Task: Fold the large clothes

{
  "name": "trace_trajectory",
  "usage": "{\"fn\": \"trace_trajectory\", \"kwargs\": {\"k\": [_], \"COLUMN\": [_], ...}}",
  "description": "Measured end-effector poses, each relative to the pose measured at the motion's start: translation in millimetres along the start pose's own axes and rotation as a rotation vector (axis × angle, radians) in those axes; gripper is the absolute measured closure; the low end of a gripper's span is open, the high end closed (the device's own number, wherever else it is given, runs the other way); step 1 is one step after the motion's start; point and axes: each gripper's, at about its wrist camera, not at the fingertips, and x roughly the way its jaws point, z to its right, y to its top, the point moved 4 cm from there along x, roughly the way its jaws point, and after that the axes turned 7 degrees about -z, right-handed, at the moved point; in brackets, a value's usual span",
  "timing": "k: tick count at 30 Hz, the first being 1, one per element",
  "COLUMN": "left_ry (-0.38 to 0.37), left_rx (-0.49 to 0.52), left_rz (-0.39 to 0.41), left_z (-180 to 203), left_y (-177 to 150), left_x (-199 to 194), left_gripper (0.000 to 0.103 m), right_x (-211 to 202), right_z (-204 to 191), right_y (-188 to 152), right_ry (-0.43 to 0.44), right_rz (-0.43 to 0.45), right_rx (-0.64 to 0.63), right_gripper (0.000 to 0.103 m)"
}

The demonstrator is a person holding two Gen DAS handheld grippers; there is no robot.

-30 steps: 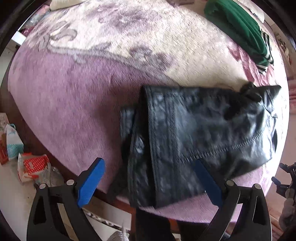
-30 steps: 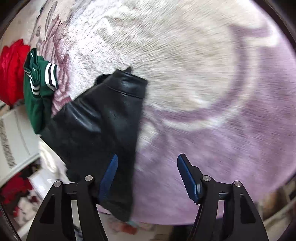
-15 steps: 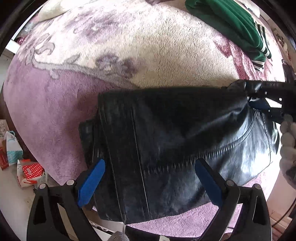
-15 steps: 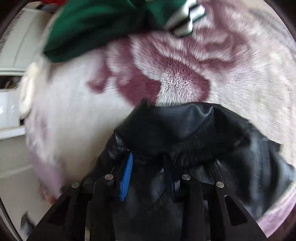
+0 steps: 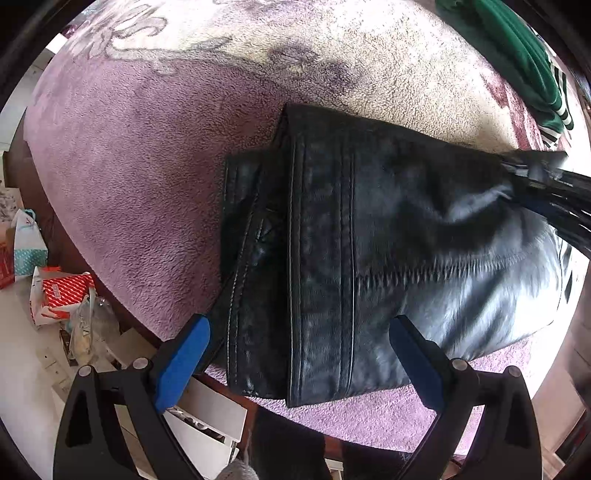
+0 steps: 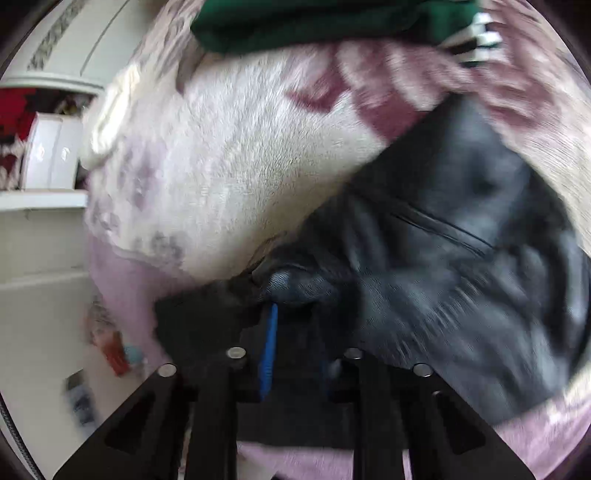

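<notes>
A black leather jacket [image 5: 369,251] lies folded on the purple and cream blanket [image 5: 147,177]. My left gripper [image 5: 299,365] is open above the jacket's near hem, blue pads on either side of it, not touching. My right gripper [image 6: 291,332] is shut on a fold of the jacket [image 6: 461,295], pinching its edge between the blue pads; it also shows in the left wrist view [image 5: 546,195], at the jacket's far right corner. The right wrist view is blurred.
A green garment with white stripes [image 5: 524,62] lies at the far right of the bed, also seen in the right wrist view [image 6: 332,22]. Bags and packets [image 5: 55,295] lie on the floor left of the bed. White furniture [image 6: 48,155] stands beside it.
My right gripper closed on the jacket's far edge and is pulling it. The jacket shifted right in the left wrist view. My left gripper stayed open.
</notes>
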Motion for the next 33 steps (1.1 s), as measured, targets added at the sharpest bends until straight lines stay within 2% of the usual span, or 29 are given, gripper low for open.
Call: {"fn": "trace_trajectory", "kwargs": {"k": [1,3,5,7,8,9,10,11,12,13,14,15,18,19,20,21,22,24,25,27,30,31,33], "left_ry": [0.002,0.008,0.005,-0.001,-0.007,-0.016,-0.029,-0.045,-0.052,-0.054,-0.065,-0.087,-0.154,-0.14,-0.097,-0.068,-0.065,-0.093,-0.094,-0.092,-0.087,-0.089,-0.094], "left_rx": [0.006,0.029,0.058,0.093,0.112,0.13,0.143,0.161,0.178,0.195,0.214,0.228,0.277,0.291,0.315,0.331,0.336,0.322,0.326,0.327,0.325,0.325,0.329], "left_rz": [0.005,0.014,0.025,0.048,0.061,0.071,0.077,0.085,0.092,0.095,0.098,0.097,0.047,0.029,0.017,0.023,0.031,0.033,0.031,0.029,0.021,0.019,0.018], "left_z": [1,9,23,42,51,62,74,89,105,118,134,149,191,199,206,209,210,207,207,206,202,203,201], "left_y": [0,0,4,9,11,16,21,28,35,41,50,60,80,82,85,86,89,92,92,91,91,92,92], "left_x": [-1,-6,-12,-21,-27,-31,-34,-35,-36,-35,-32,-31,-6,6,22,31,38,39,39,38,36,36,36], "left_gripper": [0.003,0.003,0.003,0.003,0.003,0.003,0.003,0.003,0.003,0.003,0.003,0.003,0.002,0.002,0.002,0.0,0.0,0.0,0.0,0.0,0.0,0.0,0.0], "right_x": [17,31,27,9,-2,-8,-24,-38,-53,-67,-75,-90,-108,-108,-103,-96,-82,-54,-37,-24,-30,-32,-27], "right_z": [0,-1,-11,-2,11,22,45,65,87,108,124,155,211,232,250,266,272,283,290,282,267,260,254], "right_y": [6,6,2,-6,-14,-16,-31,-42,-56,-69,-78,-97,-125,-131,-132,-132,-128,-115,-105,-88,-70,-62,-49], "right_ry": [-0.049,-0.072,-0.123,-0.024,0.086,0.141,0.224,0.259,0.279,0.277,0.267,0.224,0.149,0.125,0.136,0.179,0.26,0.371,0.468,0.526,0.583,0.649,0.641], "right_rz": [-0.001,0.029,0.054,0.042,0.014,0.002,0.004,0.026,0.058,0.093,0.115,0.167,0.284,0.308,0.311,0.301,0.289,0.254,0.235,0.272,0.328,0.345,0.334], "right_rx": [-0.008,-0.023,-0.07,-0.022,0.046,0.088,0.175,0.233,0.283,0.326,0.354,0.419,0.501,0.517,0.524,0.537,0.542,0.559,0.559,0.536,0.446,0.407,0.398], "right_gripper": [0.084,0.084,0.084,0.084,0.084,0.084,0.083,0.081,0.076,0.055,0.029,0.021,0.019,0.019,0.019,0.019,0.019,0.019,0.016,0.011,0.014,0.015,0.015]}}
